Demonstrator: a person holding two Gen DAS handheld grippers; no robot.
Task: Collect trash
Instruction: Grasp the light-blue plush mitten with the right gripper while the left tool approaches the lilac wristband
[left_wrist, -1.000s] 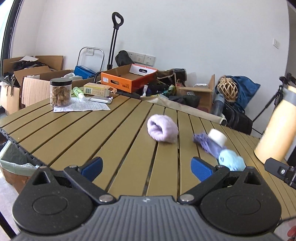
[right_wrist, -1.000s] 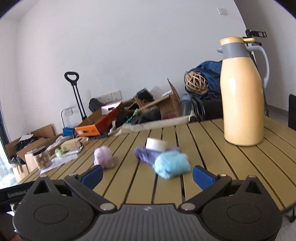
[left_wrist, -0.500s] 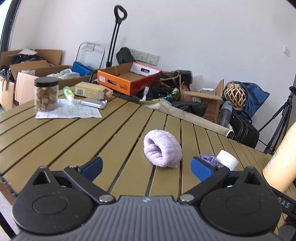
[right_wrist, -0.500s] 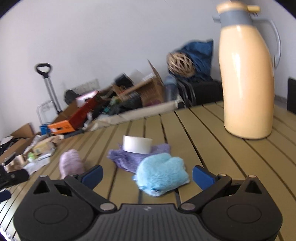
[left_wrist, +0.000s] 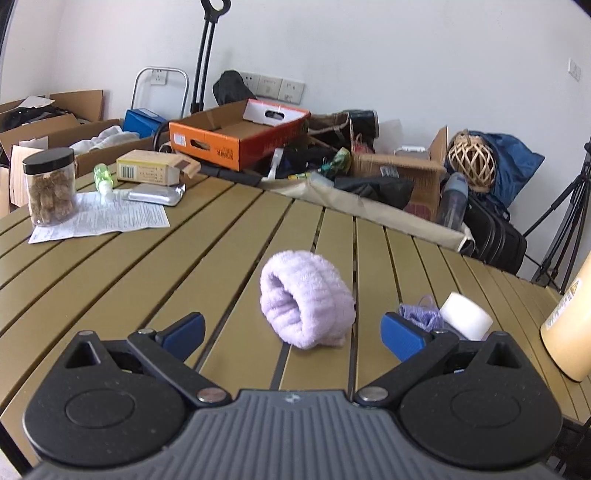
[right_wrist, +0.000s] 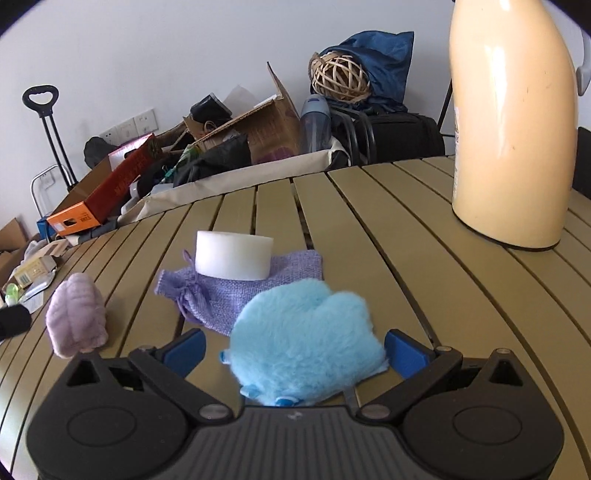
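Note:
A rolled lilac fuzzy cloth (left_wrist: 306, 299) lies on the slatted olive table (left_wrist: 147, 266), between the blue pads of my open left gripper (left_wrist: 293, 334), which touch nothing. The same cloth (right_wrist: 75, 319) appears at the left in the right wrist view. A fluffy light-blue mitt (right_wrist: 304, 341) sits between the wide-apart fingers of my open right gripper (right_wrist: 295, 349). Just beyond it lies a purple woven pouch (right_wrist: 240, 288) with a white tape roll (right_wrist: 232, 254) on top. The pouch (left_wrist: 421, 315) and roll (left_wrist: 465, 319) also peek past my left gripper's right finger.
A tall cream thermos (right_wrist: 511, 125) stands at the right. At the far left of the table are a black-lidded jar (left_wrist: 50, 186), a printed sheet (left_wrist: 99, 218), a small box (left_wrist: 153, 171) and a foil pack (left_wrist: 155, 194). Cartons, bags and an orange box (left_wrist: 236, 136) crowd the floor behind.
Both grippers have moved forward and lower. The lilac cloth now sits between the left fingers, and the blue mitt lies between the right fingers. Both stay open.

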